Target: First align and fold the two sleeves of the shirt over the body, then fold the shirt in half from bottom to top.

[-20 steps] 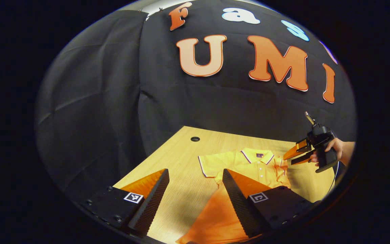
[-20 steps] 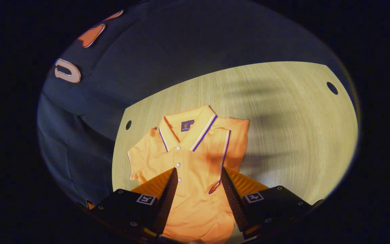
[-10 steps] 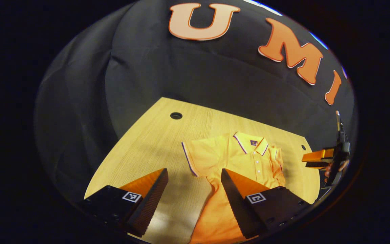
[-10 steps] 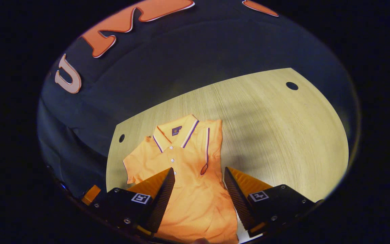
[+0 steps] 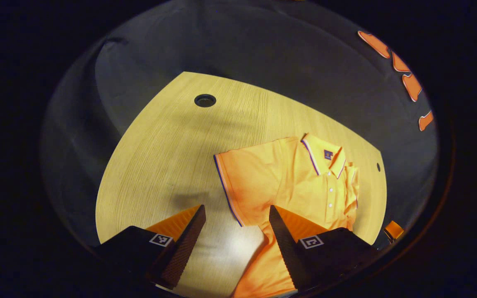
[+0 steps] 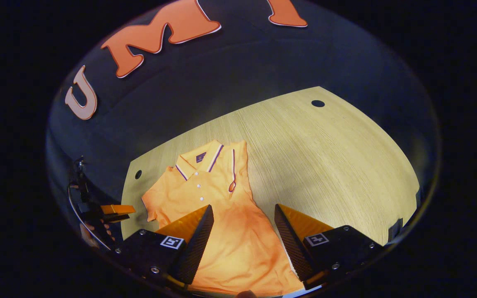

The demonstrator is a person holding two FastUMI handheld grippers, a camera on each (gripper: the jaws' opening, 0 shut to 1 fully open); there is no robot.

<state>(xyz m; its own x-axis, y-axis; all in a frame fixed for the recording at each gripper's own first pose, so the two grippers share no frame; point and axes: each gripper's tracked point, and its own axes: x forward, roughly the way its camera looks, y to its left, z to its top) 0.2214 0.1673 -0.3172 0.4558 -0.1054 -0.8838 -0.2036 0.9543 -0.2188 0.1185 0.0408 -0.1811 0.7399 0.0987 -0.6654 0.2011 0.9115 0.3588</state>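
Observation:
An orange polo shirt [image 5: 300, 182] with a purple-trimmed collar lies flat on the wooden table [image 5: 168, 145]. One sleeve [image 5: 238, 182] is spread out to the side; the other sleeve [image 6: 234, 169] is folded over the body. My left gripper [image 5: 236, 219] is open and hovers over the hem of the spread sleeve and the bare table beside it. My right gripper [image 6: 242, 219] is open above the shirt's lower body [image 6: 238, 244], holding nothing. In the right gripper view the left gripper [image 6: 114, 212] appears at the far left, held by a hand [image 6: 91, 229].
The table has a round cable hole [image 5: 205, 100] near its far corner and a smaller hole [image 5: 378, 167] beyond the collar. Black cloth walls close in behind the table. Bare wood spreads wide beside the folded sleeve [image 6: 325, 157].
The left gripper has tipped down and drawn in over the spread sleeve. The right gripper has pulled back from the collar toward the shirt's lower part. Both stay open.

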